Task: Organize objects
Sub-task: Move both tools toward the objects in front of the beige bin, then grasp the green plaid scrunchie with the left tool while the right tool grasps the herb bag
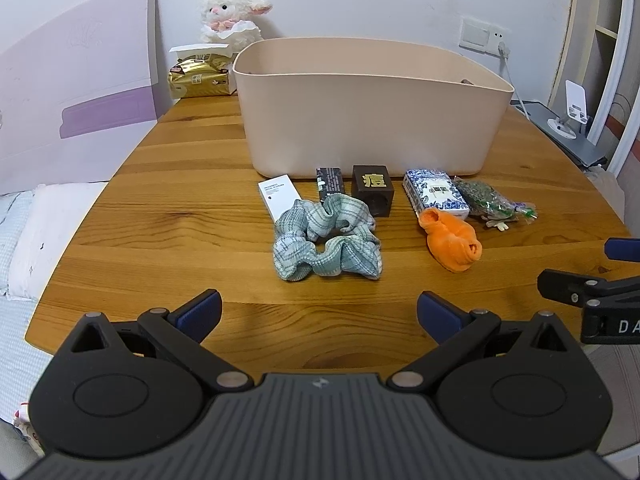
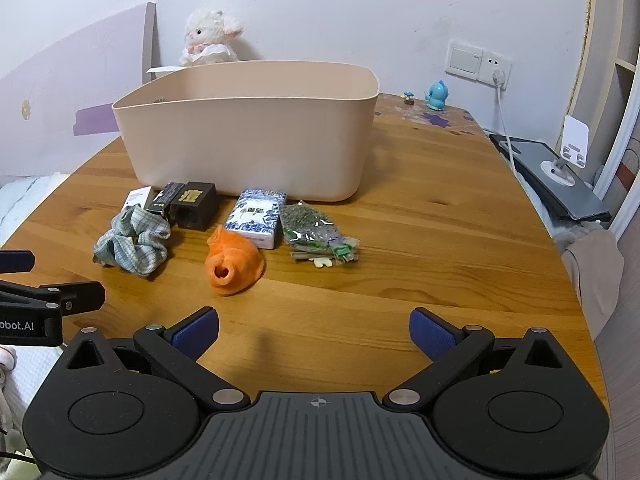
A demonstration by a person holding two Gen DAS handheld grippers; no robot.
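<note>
Both grippers, left gripper (image 1: 319, 312) and right gripper (image 2: 314, 330), hover with jaws spread wide and nothing between them, nearer the camera than the green scrunchie (image 1: 326, 246) and orange cloth bundle (image 2: 234, 266). Small boxes and a packet line up behind these, against the beige bin (image 1: 368, 136) on the wooden table (image 1: 180, 220).
</note>
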